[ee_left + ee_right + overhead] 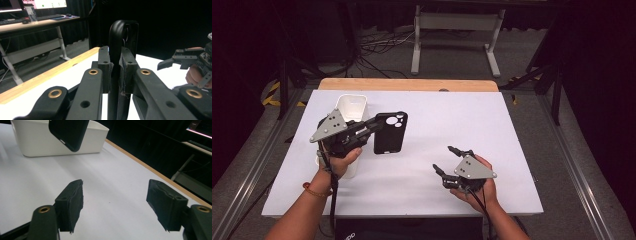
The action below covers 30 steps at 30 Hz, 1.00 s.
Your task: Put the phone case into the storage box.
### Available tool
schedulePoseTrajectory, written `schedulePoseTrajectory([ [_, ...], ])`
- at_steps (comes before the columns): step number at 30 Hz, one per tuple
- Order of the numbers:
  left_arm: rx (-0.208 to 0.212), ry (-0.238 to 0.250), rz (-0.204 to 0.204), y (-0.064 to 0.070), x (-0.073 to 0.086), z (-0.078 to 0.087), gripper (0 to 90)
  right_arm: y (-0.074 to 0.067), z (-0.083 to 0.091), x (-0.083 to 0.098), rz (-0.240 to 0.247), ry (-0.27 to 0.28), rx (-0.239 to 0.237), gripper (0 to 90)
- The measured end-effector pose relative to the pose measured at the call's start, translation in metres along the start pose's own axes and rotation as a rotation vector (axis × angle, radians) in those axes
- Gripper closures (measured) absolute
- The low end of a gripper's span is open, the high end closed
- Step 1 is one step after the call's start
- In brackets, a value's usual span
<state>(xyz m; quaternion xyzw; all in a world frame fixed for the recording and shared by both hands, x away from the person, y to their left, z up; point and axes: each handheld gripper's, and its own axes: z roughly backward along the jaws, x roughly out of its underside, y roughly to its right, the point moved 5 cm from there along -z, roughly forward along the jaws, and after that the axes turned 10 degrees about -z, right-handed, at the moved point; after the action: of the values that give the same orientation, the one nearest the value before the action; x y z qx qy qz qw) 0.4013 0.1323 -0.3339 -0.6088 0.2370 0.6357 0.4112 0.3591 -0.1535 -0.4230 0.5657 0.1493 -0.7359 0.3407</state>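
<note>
- Nearest the high camera sit my two forearms, one hand on each of the two grippers, coming in over the near edge of the worktop (pixel 422 195).
- My right gripper (pixel 447 159) is near that edge, on the right half, with nothing between its jaws; I see them standing wide apart, and in the right gripper view only bare white surface lies between the two black pads (pixel 72 202).
- My left gripper (pixel 377 125) has its jaws clamped on the one phone case (pixel 388 132), a black one with camera cut-outs at its far end.
- In the left gripper view I see the pads pressing both faces of the phone case (pixel 120 35), which stands on edge between them.
- One white bin (pixel 349 107) stands at the far left of the worktop; the phone case is held just to the right of it, and my left gripper body overlaps its near part.
- From the right gripper view, I see the phone case (pixel 68 132) hanging in front of the white bin (pixel 37 143), clear of the surface below.
- My right gripper is well apart from the white bin, off to its right and closer to me.
- Count as I see it: two grippers, one phone case, one white bin, one worktop with a wooden strip along its far edge.
</note>
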Motion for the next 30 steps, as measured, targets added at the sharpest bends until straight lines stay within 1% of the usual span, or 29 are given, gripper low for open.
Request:
schedulePoseTrajectory([
  [3, -0.012, 0.006, 0.006, -0.004, 0.000, 0.003, 81.8, 0.000, -0.002, 0.004, 0.006, -0.014, 0.005, 25.1],
  [4, -0.017, 0.004, 0.002, -0.005, -0.001, 0.004, 81.9, 0.000, -0.003, 0.006, 0.004, -0.016, 0.012, 21.7],
  [6, -0.021, 0.006, 0.003, -0.007, -0.001, 0.007, 81.8, 0.001, -0.004, 0.007, -0.002, -0.013, 0.014, 20.7],
  [7, -0.032, 0.017, 0.001, -0.009, -0.002, 0.008, 81.8, 0.002, -0.004, 0.008, -0.007, -0.017, 0.009, 20.1],
  [8, -0.028, 0.010, 0.002, -0.009, -0.002, 0.009, 81.8, 0.003, -0.004, 0.010, -0.014, -0.020, 0.011, 17.7],
  [10, -0.041, 0.020, 0.002, -0.012, -0.003, 0.011, 81.8, 0.004, -0.004, 0.012, -0.017, -0.021, 0.009, 16.3],
  [12, -0.039, 0.014, 0.007, -0.013, -0.003, 0.014, 81.8, 0.005, -0.003, 0.013, -0.024, -0.018, 0.006, 15.6],
  [13, -0.046, 0.028, 0.011, -0.015, -0.004, 0.014, 81.8, 0.005, -0.003, 0.013, -0.024, -0.018, 0.006, 15.6],
  [14, -0.045, 0.031, 0.017, -0.015, -0.004, 0.015, 81.9, 0.007, -0.003, 0.013, -0.026, -0.021, 0.014, 15.0],
  [16, -0.045, 0.035, 0.016, -0.017, -0.005, 0.015, 81.8, 0.008, -0.003, 0.013, -0.029, -0.020, 0.015, 14.8],
  [17, -0.042, 0.024, 0.011, -0.017, -0.006, 0.016, 81.8, 0.009, -0.003, 0.013, -0.028, -0.018, 0.018, 14.8],
  [18, -0.045, 0.028, 0.007, -0.018, -0.007, 0.015, 81.8, 0.011, -0.003, 0.014, -0.026, -0.020, 0.025, 14.7],
  [21, -0.048, 0.034, 0.005, -0.019, -0.008, 0.015, 81.8, 0.014, -0.004, 0.016, -0.025, -0.041, 0.034, 14.5],
  [22, -0.048, 0.039, 0.010, -0.019, -0.007, 0.015, 81.8, 0.015, -0.004, 0.017, -0.021, -0.048, 0.032, 14.5],
  [25, -0.053, 0.043, 0.015, -0.023, -0.007, 0.016, 81.8, 0.017, -0.005, 0.018, -0.034, -0.054, 0.023, 12.1],
  [26, -0.056, 0.032, 0.012, -0.025, -0.007, 0.017, 81.8, 0.018, -0.005, 0.018, -0.032, -0.055, 0.026, 11.1],
  [28, -0.062, 0.040, 0.019, -0.029, -0.008, 0.020, 81.8, 0.018, -0.005, 0.019, -0.036, -0.052, 0.025, 10.5],
  [30, -0.054, 0.043, 0.016, -0.032, -0.011, 0.025, 81.8, 0.019, -0.005, 0.018, -0.042, -0.049, 0.025, 8.1],
])
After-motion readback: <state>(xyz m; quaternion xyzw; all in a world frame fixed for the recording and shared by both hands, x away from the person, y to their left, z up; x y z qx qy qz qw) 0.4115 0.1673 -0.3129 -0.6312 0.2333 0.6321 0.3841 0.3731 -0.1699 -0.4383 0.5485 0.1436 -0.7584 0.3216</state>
